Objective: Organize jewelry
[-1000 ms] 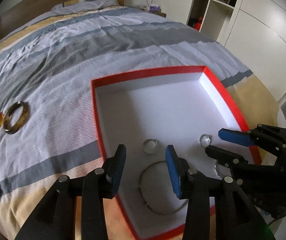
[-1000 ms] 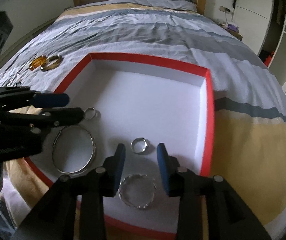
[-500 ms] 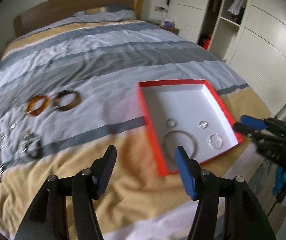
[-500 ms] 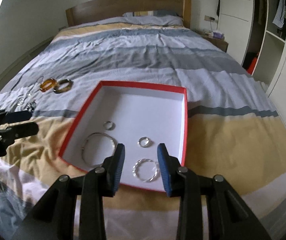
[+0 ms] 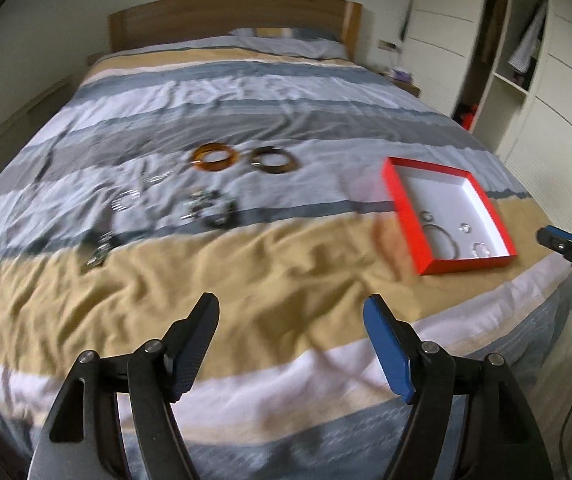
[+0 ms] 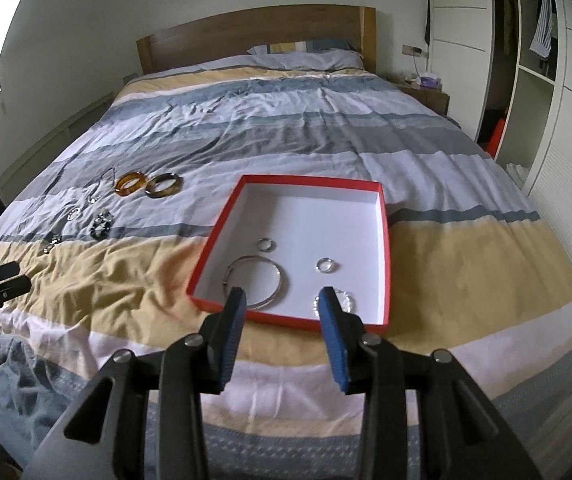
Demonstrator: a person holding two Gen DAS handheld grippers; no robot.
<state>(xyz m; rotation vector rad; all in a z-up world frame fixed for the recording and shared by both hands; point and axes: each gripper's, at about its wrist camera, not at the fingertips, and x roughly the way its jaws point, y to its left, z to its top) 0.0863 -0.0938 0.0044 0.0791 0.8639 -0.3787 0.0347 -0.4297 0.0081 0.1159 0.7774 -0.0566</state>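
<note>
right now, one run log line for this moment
left gripper: open, empty | right gripper: open, empty | red cardboard box: four silver rings inside | amber bangle, brown bangle: on striped duvet

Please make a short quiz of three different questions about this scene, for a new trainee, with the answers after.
1. True or false: the amber bangle already lies inside the red box.
2. How many silver pieces lie in the red box?
3. Multiple choice: the left gripper and the right gripper are: A) both open and holding nothing; B) both shut on rings; C) one open, one shut.

Key
1. False: it lies on the bedspread, beside the brown bangle.
2. Four: two small rings, one large thin bangle, one twisted bracelet.
3. A
</note>
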